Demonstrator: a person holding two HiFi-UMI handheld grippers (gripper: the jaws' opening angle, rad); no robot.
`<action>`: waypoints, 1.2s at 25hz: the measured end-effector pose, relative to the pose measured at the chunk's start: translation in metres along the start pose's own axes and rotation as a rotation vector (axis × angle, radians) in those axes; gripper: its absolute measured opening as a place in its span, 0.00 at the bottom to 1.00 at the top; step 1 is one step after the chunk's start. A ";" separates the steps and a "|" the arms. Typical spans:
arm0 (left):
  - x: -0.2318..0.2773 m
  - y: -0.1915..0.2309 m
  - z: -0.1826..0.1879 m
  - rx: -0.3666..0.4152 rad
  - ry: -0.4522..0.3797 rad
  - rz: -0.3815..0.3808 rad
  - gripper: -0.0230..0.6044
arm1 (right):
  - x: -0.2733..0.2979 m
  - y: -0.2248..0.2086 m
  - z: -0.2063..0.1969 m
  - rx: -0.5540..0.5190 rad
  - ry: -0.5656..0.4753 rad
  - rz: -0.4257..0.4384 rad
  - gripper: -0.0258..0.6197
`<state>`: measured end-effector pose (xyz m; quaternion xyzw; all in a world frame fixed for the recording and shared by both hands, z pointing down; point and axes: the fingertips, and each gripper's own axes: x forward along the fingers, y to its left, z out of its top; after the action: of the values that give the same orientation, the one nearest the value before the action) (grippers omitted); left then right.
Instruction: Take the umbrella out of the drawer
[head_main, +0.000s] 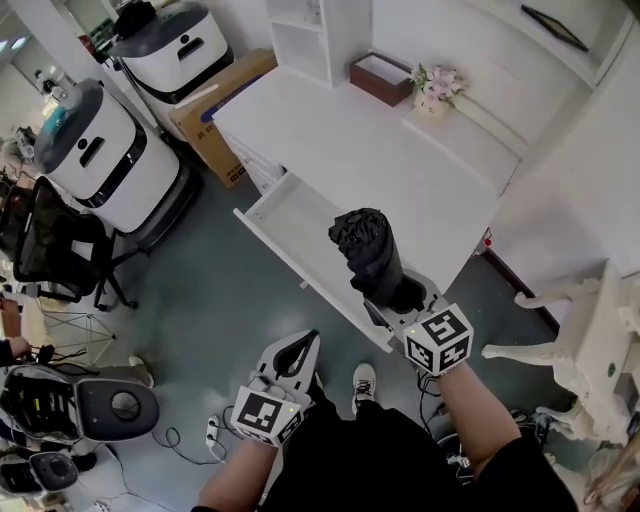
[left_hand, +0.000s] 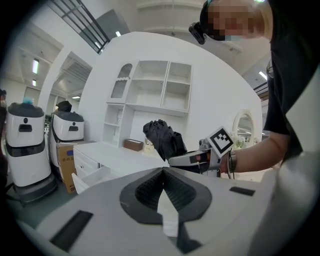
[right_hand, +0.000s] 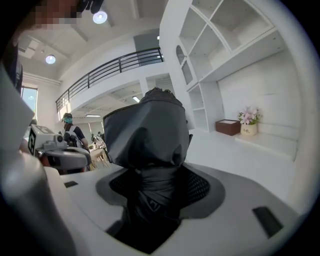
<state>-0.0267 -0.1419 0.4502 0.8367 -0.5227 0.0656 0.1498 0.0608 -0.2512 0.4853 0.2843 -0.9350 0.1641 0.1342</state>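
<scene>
A folded black umbrella (head_main: 366, 250) stands upright in the air over the front of the open white drawer (head_main: 283, 222), clear of it. My right gripper (head_main: 402, 299) is shut on the umbrella's lower end. In the right gripper view the black fabric (right_hand: 147, 142) fills the space between the jaws. My left gripper (head_main: 292, 358) hangs lower, in front of the drawer, shut with nothing in it. From the left gripper view (left_hand: 165, 192) the umbrella (left_hand: 162, 137) and the right gripper (left_hand: 197, 158) show ahead, over the desk.
The white desk (head_main: 360, 150) carries a brown box (head_main: 380, 78) and a flower pot (head_main: 435, 92). Two white robots (head_main: 100, 155) and a cardboard box (head_main: 215, 110) stand left. An office chair (head_main: 50, 250) is at far left, a white ornate chair (head_main: 590, 340) at right.
</scene>
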 end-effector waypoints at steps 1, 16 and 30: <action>-0.004 -0.003 0.003 0.002 -0.011 0.012 0.03 | -0.008 0.005 0.008 0.000 -0.021 0.008 0.43; -0.078 -0.019 0.038 -0.012 -0.106 0.137 0.03 | -0.077 0.087 0.050 0.052 -0.153 0.095 0.43; -0.172 -0.006 0.026 0.011 -0.101 0.060 0.03 | -0.091 0.192 0.042 0.062 -0.214 0.036 0.43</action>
<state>-0.0988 -0.0011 0.3784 0.8236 -0.5541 0.0305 0.1167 0.0165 -0.0730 0.3716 0.2873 -0.9434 0.1643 0.0219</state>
